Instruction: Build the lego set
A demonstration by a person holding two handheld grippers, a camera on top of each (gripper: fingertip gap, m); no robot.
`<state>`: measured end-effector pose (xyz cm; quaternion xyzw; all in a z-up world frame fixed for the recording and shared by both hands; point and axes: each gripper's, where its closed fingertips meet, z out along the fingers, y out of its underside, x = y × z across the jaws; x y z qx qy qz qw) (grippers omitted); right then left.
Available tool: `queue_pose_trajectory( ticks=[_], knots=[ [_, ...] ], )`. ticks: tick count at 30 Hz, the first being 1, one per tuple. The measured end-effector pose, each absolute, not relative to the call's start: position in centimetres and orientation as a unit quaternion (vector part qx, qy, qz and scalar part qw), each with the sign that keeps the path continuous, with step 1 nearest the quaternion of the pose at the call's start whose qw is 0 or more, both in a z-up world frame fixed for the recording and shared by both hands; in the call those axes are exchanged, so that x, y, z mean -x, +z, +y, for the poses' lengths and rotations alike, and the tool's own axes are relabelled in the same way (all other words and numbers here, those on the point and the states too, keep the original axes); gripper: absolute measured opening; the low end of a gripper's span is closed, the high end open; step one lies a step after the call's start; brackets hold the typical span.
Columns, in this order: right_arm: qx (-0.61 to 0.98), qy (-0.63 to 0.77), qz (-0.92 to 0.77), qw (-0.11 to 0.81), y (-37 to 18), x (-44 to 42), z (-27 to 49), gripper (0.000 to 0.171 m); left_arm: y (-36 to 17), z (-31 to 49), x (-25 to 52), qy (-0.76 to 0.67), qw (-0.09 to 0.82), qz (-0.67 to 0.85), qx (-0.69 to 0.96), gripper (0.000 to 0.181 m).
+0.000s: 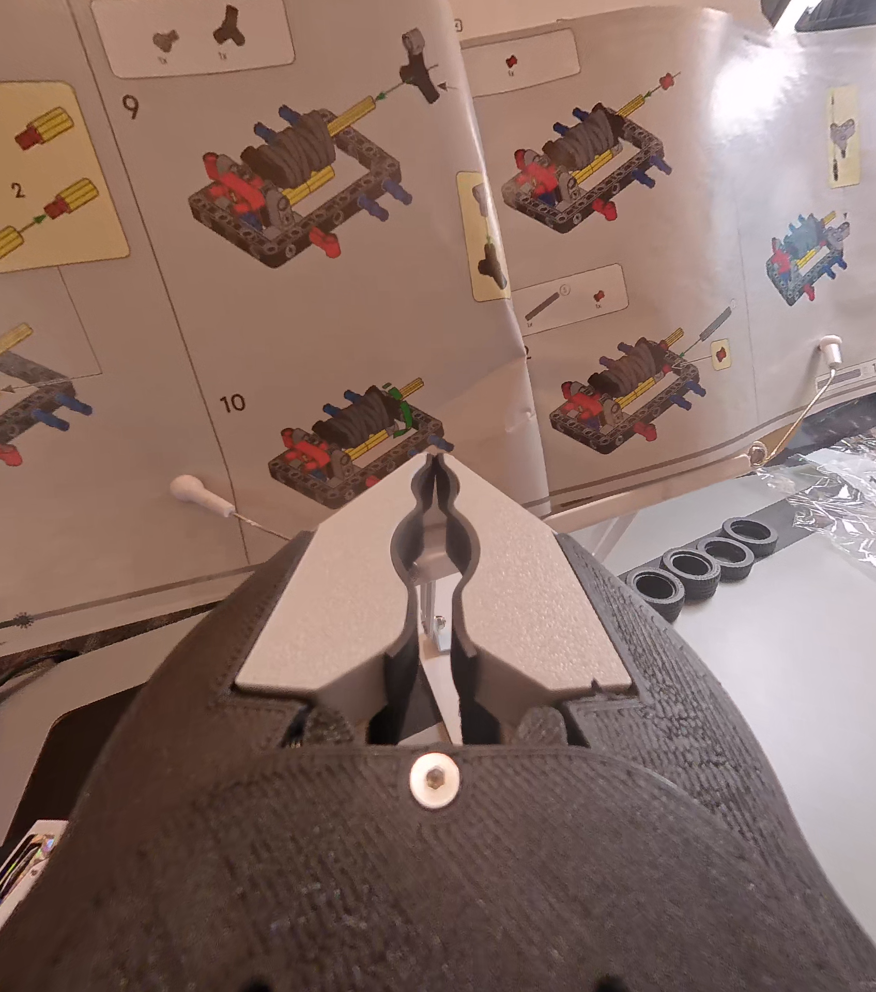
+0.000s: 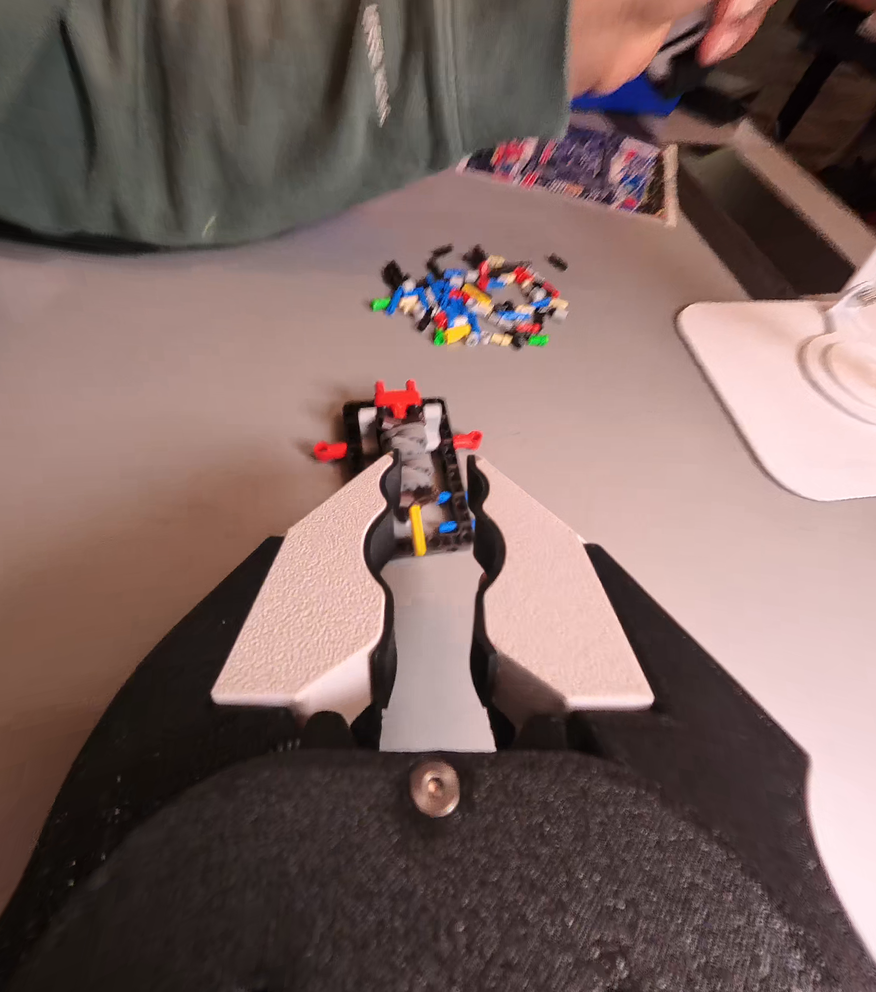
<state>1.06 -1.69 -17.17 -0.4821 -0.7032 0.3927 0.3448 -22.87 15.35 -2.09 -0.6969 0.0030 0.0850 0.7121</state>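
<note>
My right gripper has its jaws closed on the near end of the lego assembly. The assembly is a black rectangular frame with a grey drum, a yellow axle, blue pins and red connectors. It sticks out forward, low over the grey table. A pile of small loose lego parts lies beyond it. My left gripper is shut and empty. It points at the open instruction booklet, close in front of its lower pages.
A row of black lego tyres and a crumpled clear plastic bag lie right of the booklet. A white lamp base stands at the right. A person in a green top is behind the table, one hand raised. A printed box is at the back. The left gripper's tips are roughly 35 cm from the right gripper's.
</note>
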Motion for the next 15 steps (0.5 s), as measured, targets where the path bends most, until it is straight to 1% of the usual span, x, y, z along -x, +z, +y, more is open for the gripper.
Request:
queue_pose_trajectory(
  ticks=[5, 10, 14, 15],
  knots=[
    [0.493, 0.478, -0.565, 0.458, -11.5, -0.6, 1.7, 0.023, -1.8, 15.2, 22.0, 0.079, 0.715, 0.011, 0.694, 0.000],
    [0.516, 0.426, -0.489, 0.559, -7.3, 0.3, 7.4, 0.016, -1.0, 14.9, 21.5, 0.074, 0.724, 0.011, 0.686, 0.000],
    [0.520, 0.407, -0.444, 0.606, -3.0, 3.3, 11.2, 0.006, -0.6, 14.0, 21.3, 0.076, 0.735, 0.006, 0.674, 0.000],
    [0.514, 0.409, -0.433, 0.617, -1.7, 4.3, 11.9, 0.000, -0.5, 13.6, 21.3, 0.078, 0.737, 0.005, 0.671, 0.000]
  ],
)
